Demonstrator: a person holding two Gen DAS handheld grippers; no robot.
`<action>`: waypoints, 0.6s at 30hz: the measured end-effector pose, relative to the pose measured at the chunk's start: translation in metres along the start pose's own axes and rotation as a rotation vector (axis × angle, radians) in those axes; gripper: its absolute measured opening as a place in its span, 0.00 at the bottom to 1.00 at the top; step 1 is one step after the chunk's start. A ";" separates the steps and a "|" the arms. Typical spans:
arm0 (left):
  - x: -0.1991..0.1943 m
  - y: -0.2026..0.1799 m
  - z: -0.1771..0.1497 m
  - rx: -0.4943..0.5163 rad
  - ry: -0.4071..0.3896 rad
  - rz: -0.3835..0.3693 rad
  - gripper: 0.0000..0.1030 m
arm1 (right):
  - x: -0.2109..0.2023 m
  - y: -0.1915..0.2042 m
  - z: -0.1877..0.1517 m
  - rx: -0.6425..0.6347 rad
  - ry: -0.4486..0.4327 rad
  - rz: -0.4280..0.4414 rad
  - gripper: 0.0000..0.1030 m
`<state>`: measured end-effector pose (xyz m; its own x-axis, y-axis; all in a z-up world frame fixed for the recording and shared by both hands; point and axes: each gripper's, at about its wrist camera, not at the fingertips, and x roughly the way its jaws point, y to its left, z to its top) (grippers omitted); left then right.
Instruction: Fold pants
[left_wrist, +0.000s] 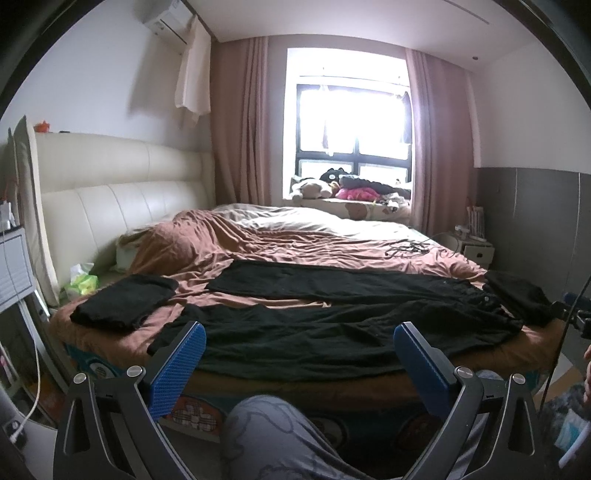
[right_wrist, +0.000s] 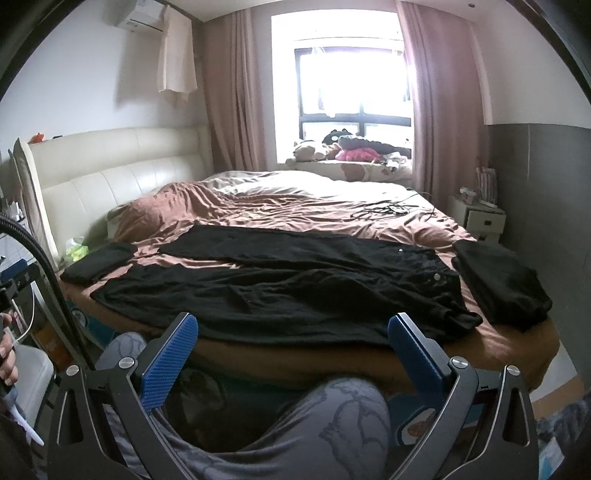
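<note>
One pair of black pants (left_wrist: 332, 317) lies spread flat across the near side of the bed (left_wrist: 295, 384), legs parted, waist toward the foot. Beside the leg ends sits a folded black garment (left_wrist: 125, 301); beyond the waist, another dark folded pile (right_wrist: 502, 284). Short of the pants, the left gripper (left_wrist: 299, 343) and right gripper (right_wrist: 293, 336) hang with blue fingers spread wide, grasping nothing. Under them shows the person's patterned knee (right_wrist: 340, 413). Past the pants, cables (right_wrist: 384, 210) lie on the brown sheet.

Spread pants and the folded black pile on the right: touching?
Apart. Right wrist view shows brown sheet between the spread pants and the folded pile.
</note>
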<state>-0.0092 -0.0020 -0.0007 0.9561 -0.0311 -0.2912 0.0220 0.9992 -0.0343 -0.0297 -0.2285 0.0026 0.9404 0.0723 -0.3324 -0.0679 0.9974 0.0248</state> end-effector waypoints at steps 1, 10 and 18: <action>0.000 0.000 0.000 0.000 0.000 0.002 1.00 | 0.000 0.000 0.000 0.000 0.000 0.002 1.00; -0.004 0.004 0.001 -0.004 -0.009 0.011 1.00 | -0.003 0.000 0.000 -0.002 -0.010 0.009 1.00; -0.005 0.006 0.000 -0.008 -0.012 0.011 1.00 | -0.005 -0.002 -0.001 0.008 -0.019 0.004 1.00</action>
<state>-0.0138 0.0036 0.0005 0.9599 -0.0198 -0.2797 0.0093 0.9992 -0.0386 -0.0346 -0.2309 0.0029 0.9462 0.0761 -0.3146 -0.0689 0.9970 0.0339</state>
